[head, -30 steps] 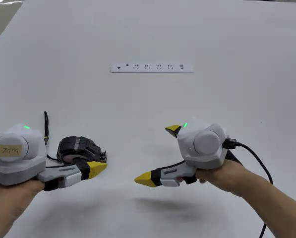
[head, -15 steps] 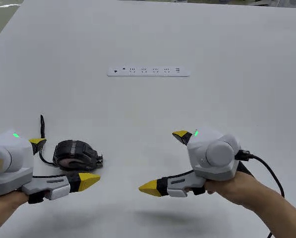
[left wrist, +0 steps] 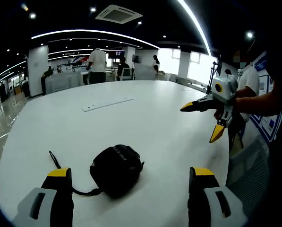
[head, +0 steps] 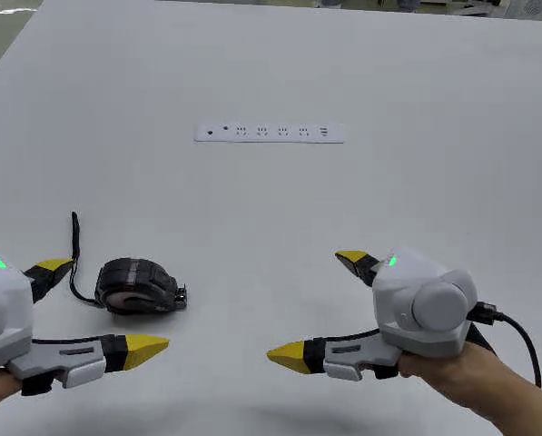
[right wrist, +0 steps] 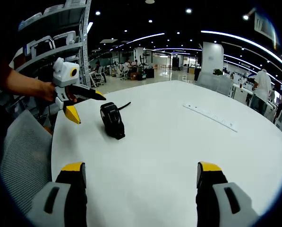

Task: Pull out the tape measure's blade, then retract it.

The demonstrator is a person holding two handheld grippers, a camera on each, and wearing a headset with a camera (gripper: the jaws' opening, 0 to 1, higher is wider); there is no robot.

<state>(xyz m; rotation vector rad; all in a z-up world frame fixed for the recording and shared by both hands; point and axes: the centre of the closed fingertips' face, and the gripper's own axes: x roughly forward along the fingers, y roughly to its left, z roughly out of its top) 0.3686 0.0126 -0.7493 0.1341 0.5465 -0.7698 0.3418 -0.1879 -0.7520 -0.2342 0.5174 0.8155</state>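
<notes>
A black tape measure lies on the white table, its blade drawn in and its black wrist strap trailing to the left. My left gripper is open just short of it, one yellow tip on either side and nothing held. In the left gripper view the tape measure sits between and just beyond the open left gripper. My right gripper hangs open to the right, well apart from the tape measure, with nothing between its fingers.
A white power strip lies farther back on the table. A black cable runs from the right gripper. People and office desks stand in the background beyond the table's far edge.
My left gripper has drawn back and left from the tape measure, which stays on the table. My right gripper has dropped lower and to the right. Both remain open.
</notes>
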